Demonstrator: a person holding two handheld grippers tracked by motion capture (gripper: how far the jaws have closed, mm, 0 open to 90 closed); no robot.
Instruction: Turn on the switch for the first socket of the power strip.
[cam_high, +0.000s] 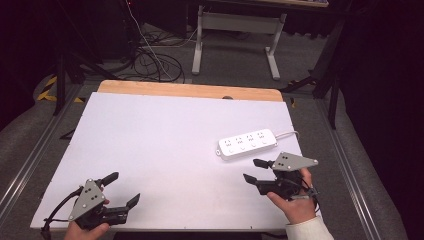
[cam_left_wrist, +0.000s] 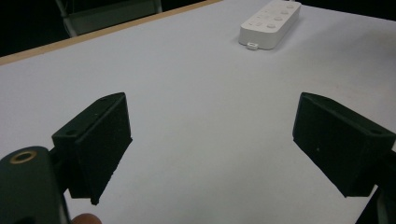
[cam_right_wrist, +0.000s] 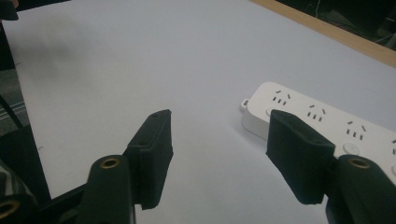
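Observation:
A white power strip (cam_high: 247, 143) with several sockets lies flat at the right of the white table (cam_high: 165, 150), its cable running off to the right. My right gripper (cam_high: 254, 171) is held just in front of it, open, with nothing between its black fingers (cam_right_wrist: 154, 154). In the right gripper view the power strip (cam_right_wrist: 317, 119) lies just beyond the right-hand finger. At the near left corner my left gripper (cam_high: 124, 188) is wide open and holds nothing. From the left gripper view the power strip (cam_left_wrist: 271, 23) lies far off at the top.
The table's wooden back edge (cam_high: 190, 90) shows beyond the white top. Behind it are a white desk frame (cam_high: 235, 35) and loose cables (cam_high: 150, 62) on the grey floor. A metal rail (cam_high: 357, 180) runs along the right side.

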